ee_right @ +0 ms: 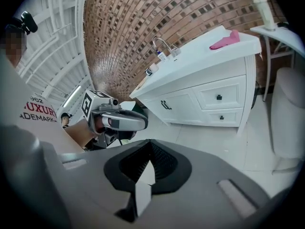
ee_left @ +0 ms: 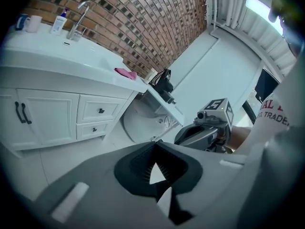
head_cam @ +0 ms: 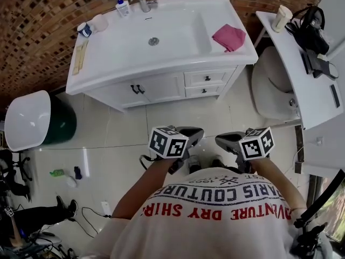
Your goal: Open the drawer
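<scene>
A: Right, nearest first: what are the two tools doing?
B: The left hand-held gripper (head_cam: 190,136) and the right hand-held gripper (head_cam: 227,140) sit side by side just in front of the person's chest, tipped down toward the floor (head_cam: 178,115). Both have their jaws pressed together with nothing between them. I'd call it a carrying pose, since nothing within reach needs gripping.
A: And the drawer?
B: Well apart from them, across the tiles. The sink cabinet (head_cam: 161,88) has double doors and, at its right end, two stacked drawers: the upper drawer (head_cam: 207,78) and the lower drawer (head_cam: 204,90). Each has one small dark knob, and both are shut flush.
A: Which one?
B: The task doesn't say. Either way the person likely has to step closer and spread a pair of jaws round a knob — a small target, so careful aim.
A: Beyond that?
B: A pink cloth (head_cam: 229,37) on the sink top, then the brick wall (head_cam: 43,15).
</scene>
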A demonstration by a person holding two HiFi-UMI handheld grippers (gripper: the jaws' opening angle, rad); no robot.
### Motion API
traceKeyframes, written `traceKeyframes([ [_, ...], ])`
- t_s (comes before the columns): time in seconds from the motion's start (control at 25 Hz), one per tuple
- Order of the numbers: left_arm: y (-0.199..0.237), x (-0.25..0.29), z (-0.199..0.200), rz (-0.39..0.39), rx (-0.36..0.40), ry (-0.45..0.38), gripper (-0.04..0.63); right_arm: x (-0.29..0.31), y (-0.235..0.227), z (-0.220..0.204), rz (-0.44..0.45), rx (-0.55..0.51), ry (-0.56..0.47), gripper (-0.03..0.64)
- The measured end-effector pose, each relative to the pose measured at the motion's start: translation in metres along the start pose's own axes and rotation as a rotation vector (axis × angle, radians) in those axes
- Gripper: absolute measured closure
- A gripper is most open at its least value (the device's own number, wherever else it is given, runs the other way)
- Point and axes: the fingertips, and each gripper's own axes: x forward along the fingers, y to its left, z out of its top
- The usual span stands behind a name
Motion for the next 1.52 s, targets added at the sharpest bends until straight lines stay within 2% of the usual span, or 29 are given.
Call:
traceKeyframes([
  [0.32,0.023,0.012,0.014,0.033,-0.039,0.012,0.598,0.009,-0.028,0.027,0.04,0.013,0.004,0.611],
  [0.6,0.051,0.043,0.013,0.072,-0.058,0.021,0.598,0.02,-0.081,0.024,0.012,-0.031,0.036,0.611],
  [0.84,0.106,0.11,-0.045,0.083,-0.069,0.041,0.598,0.061,-0.162,-0.016,0.02,-0.025,0.017,0.611],
  [1.0,0.161,0.15,-0.079,0.097,-0.056,0.046,0.598,0.104,-0.222,-0.035,0.019,-0.037,-0.007,0.611],
  [1.28,0.263,0.207,-0.114,0.117,0.0,-0.003,0.598,0.18,-0.325,-0.046,-0.021,-0.134,-0.07,0.611],
  [1.52,0.319,0.233,-0.14,0.135,0.043,-0.05,0.598,0.225,-0.386,-0.045,-0.062,-0.18,-0.132,0.609],
])
